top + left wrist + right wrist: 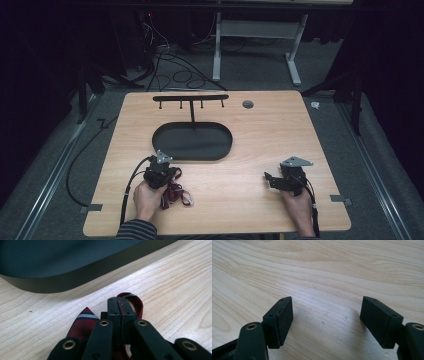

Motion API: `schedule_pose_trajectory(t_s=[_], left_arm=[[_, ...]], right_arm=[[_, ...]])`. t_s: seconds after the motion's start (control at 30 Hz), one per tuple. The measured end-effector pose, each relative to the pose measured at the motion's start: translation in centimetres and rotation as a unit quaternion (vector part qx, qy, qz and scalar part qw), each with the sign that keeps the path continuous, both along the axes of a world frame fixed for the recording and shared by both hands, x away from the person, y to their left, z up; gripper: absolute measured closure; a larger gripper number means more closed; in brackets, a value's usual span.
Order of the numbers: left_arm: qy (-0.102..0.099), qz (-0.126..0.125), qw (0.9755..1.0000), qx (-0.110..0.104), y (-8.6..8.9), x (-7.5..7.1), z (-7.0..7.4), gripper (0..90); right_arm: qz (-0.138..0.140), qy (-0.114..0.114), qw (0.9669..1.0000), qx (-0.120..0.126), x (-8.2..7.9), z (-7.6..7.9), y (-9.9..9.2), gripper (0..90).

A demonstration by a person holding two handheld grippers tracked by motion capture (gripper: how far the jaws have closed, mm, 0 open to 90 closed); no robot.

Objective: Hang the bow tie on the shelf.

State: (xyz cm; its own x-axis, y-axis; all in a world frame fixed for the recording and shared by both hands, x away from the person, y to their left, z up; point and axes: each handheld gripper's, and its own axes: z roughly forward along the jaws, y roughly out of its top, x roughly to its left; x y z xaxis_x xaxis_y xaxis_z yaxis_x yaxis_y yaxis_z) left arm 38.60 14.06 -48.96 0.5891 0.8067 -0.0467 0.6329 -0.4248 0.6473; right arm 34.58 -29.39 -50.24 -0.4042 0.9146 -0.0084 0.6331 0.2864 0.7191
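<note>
— Desk finish?
— Desk (260, 150): pale wood with wavy grain.
— Tray and rack?
— Oval tray (192, 141) and hook rack (190, 98): plain black.
— The fabric?
— Tie (83, 322): dark red, fine ribbing, crossed by white and navy stripes.
— Claws?
— Left claw (119, 307) and right claw (327, 317): matte black, brass-coloured rivets.
— Sleeve?
— Sleeve (136, 230): grey and dark stripes.

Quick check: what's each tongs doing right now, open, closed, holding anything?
Left tongs: closed on the red striped tie.
Right tongs: open, empty, over bare table.
</note>
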Motion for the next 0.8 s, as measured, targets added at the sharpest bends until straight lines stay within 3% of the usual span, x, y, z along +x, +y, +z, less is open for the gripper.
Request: schedule_pose_trajectory(t_s=[0.37,0.47,0.8], left_arm=[[-0.028,0.002,0.9993,-0.026,0.4,-0.9,2.0,90.0],[-0.034,0.004,0.9984,-0.045,0.7,-1.1,2.7,90.0],[-0.057,0.006,0.9965,-0.062,1.0,-1.6,4.6,90.0]], right_arm=[[0.000,0.000,1.0000,0.000,0.0,0.0,0.0,27.9],[0.000,0.001,1.0000,0.001,0.0,0.0,0.0,27.8],[0.000,0.000,1.0000,0.001,0.0,0.0,0.0,27.9]])
